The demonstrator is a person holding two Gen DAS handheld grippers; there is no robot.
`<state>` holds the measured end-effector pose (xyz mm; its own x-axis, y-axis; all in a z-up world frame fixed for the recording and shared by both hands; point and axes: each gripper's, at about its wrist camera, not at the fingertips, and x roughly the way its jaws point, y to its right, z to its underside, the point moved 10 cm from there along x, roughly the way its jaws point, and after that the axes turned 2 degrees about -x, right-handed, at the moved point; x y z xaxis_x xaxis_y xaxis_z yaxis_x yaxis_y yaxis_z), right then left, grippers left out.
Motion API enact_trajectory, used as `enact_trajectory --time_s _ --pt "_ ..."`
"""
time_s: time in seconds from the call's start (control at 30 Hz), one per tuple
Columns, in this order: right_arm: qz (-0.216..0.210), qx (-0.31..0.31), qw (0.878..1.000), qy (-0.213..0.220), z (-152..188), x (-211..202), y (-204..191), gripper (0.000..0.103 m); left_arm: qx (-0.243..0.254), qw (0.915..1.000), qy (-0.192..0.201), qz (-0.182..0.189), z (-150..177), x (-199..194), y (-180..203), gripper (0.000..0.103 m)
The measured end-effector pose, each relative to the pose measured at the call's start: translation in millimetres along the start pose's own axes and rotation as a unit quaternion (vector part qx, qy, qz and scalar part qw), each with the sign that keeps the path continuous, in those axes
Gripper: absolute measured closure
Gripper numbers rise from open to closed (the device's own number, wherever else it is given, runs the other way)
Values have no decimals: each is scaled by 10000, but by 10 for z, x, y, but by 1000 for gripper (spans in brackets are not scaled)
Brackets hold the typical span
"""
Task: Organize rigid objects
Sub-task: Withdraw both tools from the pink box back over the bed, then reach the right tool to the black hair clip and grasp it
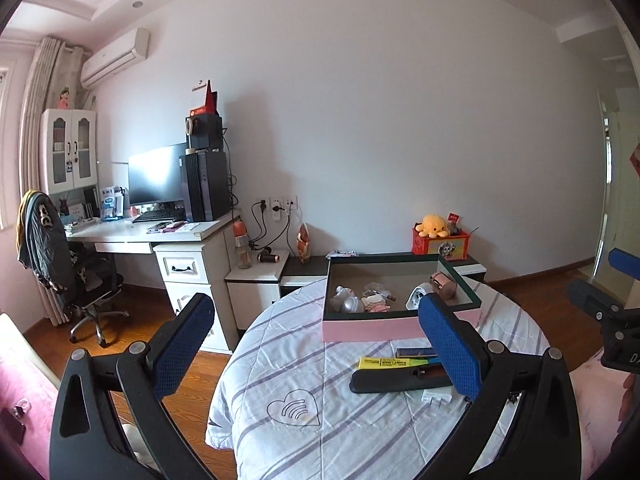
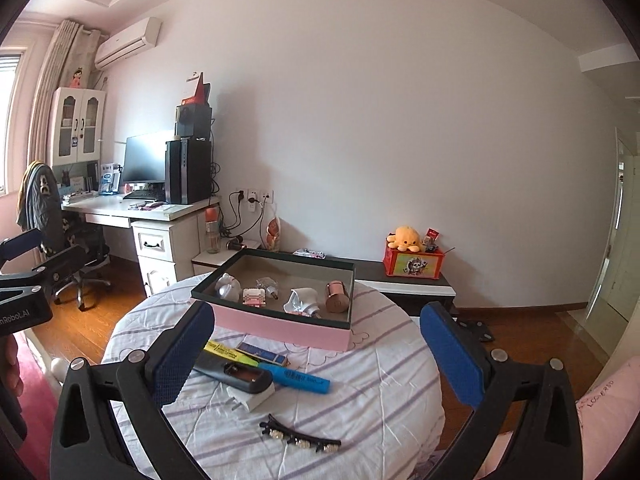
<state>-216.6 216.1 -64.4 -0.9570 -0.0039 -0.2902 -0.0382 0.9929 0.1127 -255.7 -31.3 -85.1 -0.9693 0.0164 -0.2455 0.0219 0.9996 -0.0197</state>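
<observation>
The pink box [image 2: 280, 328] with a dark green rim sits toward the far edge of the round worktop [image 2: 360, 392], which is covered by a white cloth with lilac stripes. Inside it lie a copper-coloured cylinder [image 2: 337, 296] at the right end, a white crumpled item [image 2: 301, 300] beside it, a small pink-and-white block piece [image 2: 254, 297] near the middle, a clear small bottle [image 2: 267, 283] behind that, and a white rounded figure [image 2: 226, 285] at the left end. In front of the box, nearer the worktop's middle, lie a yellow highlighter [image 2: 228, 352], a blue highlighter [image 2: 300, 380], a dark blue flat case [image 2: 260, 353], a black remote-like bar [image 2: 236, 374] and a white charger plug [image 2: 250, 398]. A black hair clip [image 2: 300, 438] with pale stones lies by the near edge.

The right gripper [image 2: 316, 352] hangs above the near side, fingers wide apart, nothing between them. The left gripper [image 1: 316, 348] likewise stands spread and empty.
</observation>
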Motion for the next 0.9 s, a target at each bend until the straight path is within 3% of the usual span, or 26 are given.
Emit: enact_trajectory --time_s 0.47,0.9 --pt "148 30 9998 -151 182 -190 142 0 262 9995 -98 172 129 -150 170 0" --pt "193 115 9979 -603 519 95 221 0 316 9976 -579 209 400 122 178 0"
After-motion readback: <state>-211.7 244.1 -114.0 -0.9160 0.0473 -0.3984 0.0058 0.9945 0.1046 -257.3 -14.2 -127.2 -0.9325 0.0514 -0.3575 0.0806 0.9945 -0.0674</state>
